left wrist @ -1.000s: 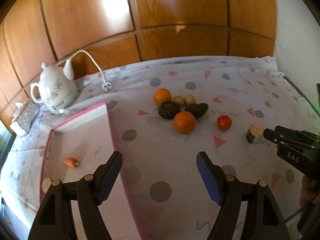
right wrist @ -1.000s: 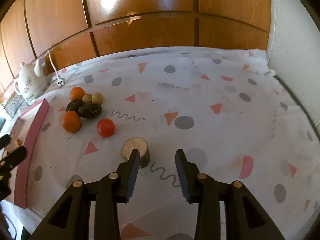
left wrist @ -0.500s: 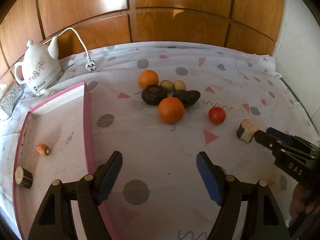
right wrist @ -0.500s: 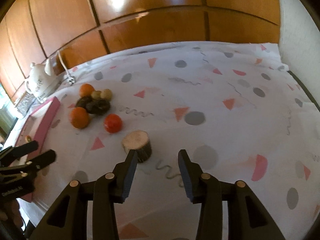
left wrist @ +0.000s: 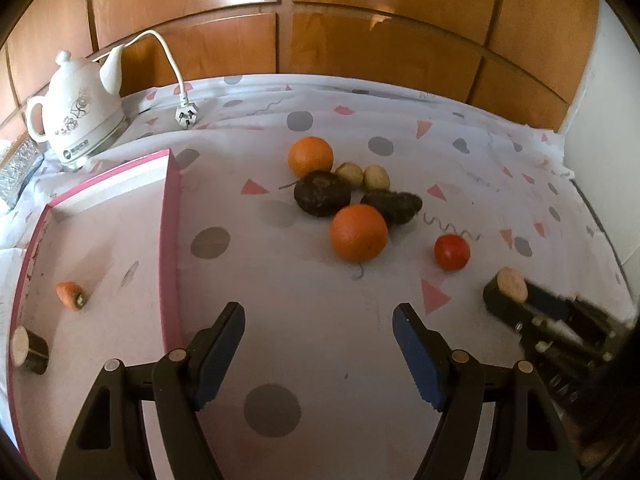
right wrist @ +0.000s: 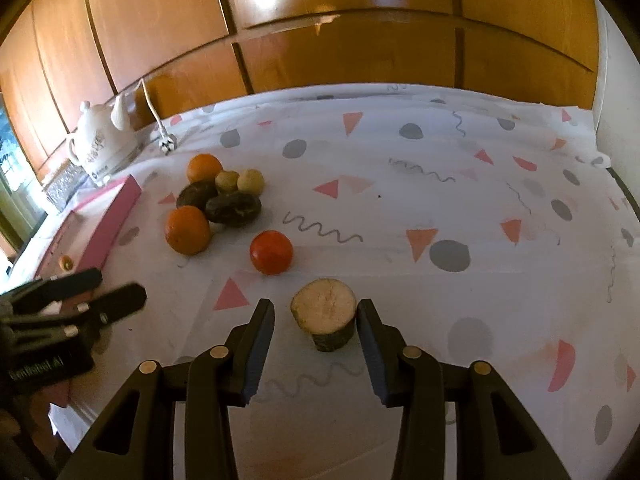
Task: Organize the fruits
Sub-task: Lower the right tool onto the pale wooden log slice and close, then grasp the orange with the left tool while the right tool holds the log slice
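A cluster of fruit lies mid-table: two oranges (left wrist: pixel 358 233) (left wrist: pixel 310 156), two dark fruits (left wrist: pixel 322 193), two small tan fruits (left wrist: pixel 376 177) and a red tomato (left wrist: pixel 452 252). A cut stub with a pale face (right wrist: pixel 325 315) stands between the fingers of my open right gripper (right wrist: pixel 316 322), jaws apart from it on both sides. My left gripper (left wrist: pixel 318 334) is open and empty above the cloth, beside the pink tray (left wrist: pixel 170 240). The tray holds a small carrot piece (left wrist: pixel 71 295) and another cut stub (left wrist: pixel 28 350).
A white kettle (left wrist: pixel 76 120) with its cord and plug (left wrist: pixel 186 114) stands at the back left. A wood-panelled wall runs behind the table, a white wall at the right. The patterned cloth (right wrist: pixel 440 208) covers the table.
My right gripper has moved forward so the cut stub now sits between its fingers. My left gripper has swung right and forward, toward the fruit cluster.
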### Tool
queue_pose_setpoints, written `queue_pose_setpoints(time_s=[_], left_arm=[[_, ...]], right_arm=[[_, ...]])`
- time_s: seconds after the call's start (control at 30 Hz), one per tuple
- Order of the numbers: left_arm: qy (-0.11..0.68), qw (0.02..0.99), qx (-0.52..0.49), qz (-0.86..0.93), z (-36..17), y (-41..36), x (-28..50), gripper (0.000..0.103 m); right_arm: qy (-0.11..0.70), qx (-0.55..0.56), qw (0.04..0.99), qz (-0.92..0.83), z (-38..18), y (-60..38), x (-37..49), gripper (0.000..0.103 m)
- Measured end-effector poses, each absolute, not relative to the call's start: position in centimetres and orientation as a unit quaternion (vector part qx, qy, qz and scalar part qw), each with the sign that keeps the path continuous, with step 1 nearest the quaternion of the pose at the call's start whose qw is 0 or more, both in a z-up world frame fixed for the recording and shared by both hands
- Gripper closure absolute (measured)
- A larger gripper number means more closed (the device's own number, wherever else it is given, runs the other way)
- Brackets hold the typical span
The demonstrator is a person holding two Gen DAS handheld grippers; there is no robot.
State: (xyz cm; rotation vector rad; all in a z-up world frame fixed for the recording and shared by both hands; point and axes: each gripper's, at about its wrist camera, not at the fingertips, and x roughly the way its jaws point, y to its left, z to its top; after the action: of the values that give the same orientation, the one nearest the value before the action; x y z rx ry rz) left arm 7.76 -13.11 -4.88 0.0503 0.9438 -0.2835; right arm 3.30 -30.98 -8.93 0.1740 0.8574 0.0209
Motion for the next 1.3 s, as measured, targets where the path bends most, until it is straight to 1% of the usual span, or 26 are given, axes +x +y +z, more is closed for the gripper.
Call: queue_pose_setpoints(time_s=[0.03,0.07,0.1,0.33,0.47,0.5,0.57,0.67,0.73,0.77,0.9,1.03,1.2,1.3], left_arm=[[0.452,0.882,0.022,-0.135,-4.9,-13.2,8.1,0.026],[0.452,0.882,0.022,-0.135,-4.9,-13.3,8.4,0.027],[0.452,0.881,0.020,-0.135,-4.9,-13.5,8.7,0.027],[0.452,0.880,0.009,-0.146,-4.8,-14.8,10.6,0.027],[0.460,0.875,0.005,-0.151,-5.2,-15.7,11.9,0.037],[0.464,0.873,0.008,-0.149,-5.4,-16.0,12.2,0.043],[0.466,0.872,0.012,-0.149,-5.7,-16.3,12.6,0.052],[0.467,0.871,0.011,-0.154,-6.2,-16.9,13.1,0.053],[0.471,0.868,0.014,-0.157,-6.6,-17.2,13.5,0.059],[0.475,0.865,0.011,-0.161,-6.8,-17.2,13.7,0.064],[0.462,0.869,0.016,-0.175,-6.9,-17.0,12.8,0.065],[0.454,0.871,0.027,-0.185,-6.7,-16.3,10.3,0.065],[0.415,0.888,0.069,-0.189,-7.3,-16.0,6.4,0.065],[0.402,0.893,0.078,-0.187,-7.6,-16.1,5.9,0.065]], right_arm=[[0.419,0.080,0.904,0.003,-9.2,-31.0,3.4,0.060],[0.421,0.075,0.904,-0.004,-9.5,-31.1,3.5,0.067],[0.417,0.072,0.906,-0.007,-9.6,-31.1,3.4,0.070],[0.403,0.077,0.912,-0.004,-10.1,-31.6,3.4,0.069],[0.404,0.077,0.912,-0.006,-10.1,-31.6,3.5,0.069],[0.403,0.077,0.912,-0.006,-10.2,-31.6,3.5,0.069],[0.402,0.079,0.912,-0.006,-10.2,-31.6,3.5,0.069],[0.399,0.081,0.913,-0.005,-10.3,-31.6,3.5,0.069],[0.399,0.079,0.914,-0.006,-10.3,-31.6,3.5,0.069],[0.398,0.077,0.914,-0.007,-10.3,-31.5,3.5,0.069],[0.397,0.071,0.915,-0.010,-10.4,-31.3,3.5,0.069],[0.399,0.071,0.914,-0.011,-10.4,-31.3,3.5,0.069],[0.400,0.068,0.914,-0.013,-10.4,-31.3,3.6,0.069],[0.401,0.064,0.914,-0.015,-10.4,-31.1,3.7,0.069]])
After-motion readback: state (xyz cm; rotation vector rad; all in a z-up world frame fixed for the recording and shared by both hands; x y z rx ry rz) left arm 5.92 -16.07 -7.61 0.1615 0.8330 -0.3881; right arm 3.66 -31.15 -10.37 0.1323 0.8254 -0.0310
